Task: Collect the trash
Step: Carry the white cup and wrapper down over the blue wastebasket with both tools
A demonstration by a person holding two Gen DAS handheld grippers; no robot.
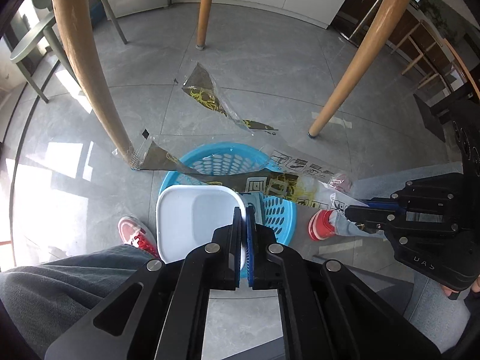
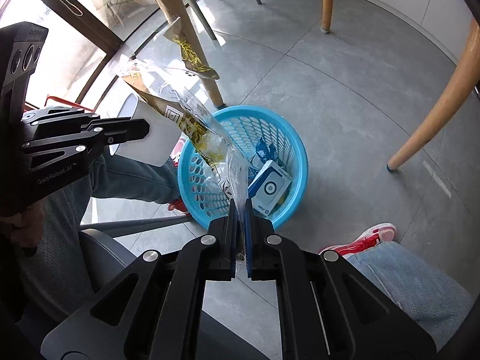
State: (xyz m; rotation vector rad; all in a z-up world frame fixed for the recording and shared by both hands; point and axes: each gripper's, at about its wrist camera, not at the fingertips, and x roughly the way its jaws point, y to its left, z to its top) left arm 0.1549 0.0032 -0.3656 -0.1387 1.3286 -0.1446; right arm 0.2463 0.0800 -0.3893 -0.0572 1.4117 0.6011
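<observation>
My left gripper is shut on the right rim of a white square plastic container, held just above a blue perforated basket on the floor. My right gripper is shut on one end of a long clear wrapper with brown and yellow print. The wrapper stretches across over the basket and past the white container. A blue and white box and other scraps lie inside the basket. The right gripper shows at the right of the left wrist view, the left gripper at the left of the right wrist view.
Wooden table legs stand around the basket on the grey tiled floor. A person's jeans-clad legs and red and white shoes flank it. A green chair stands by the window at left.
</observation>
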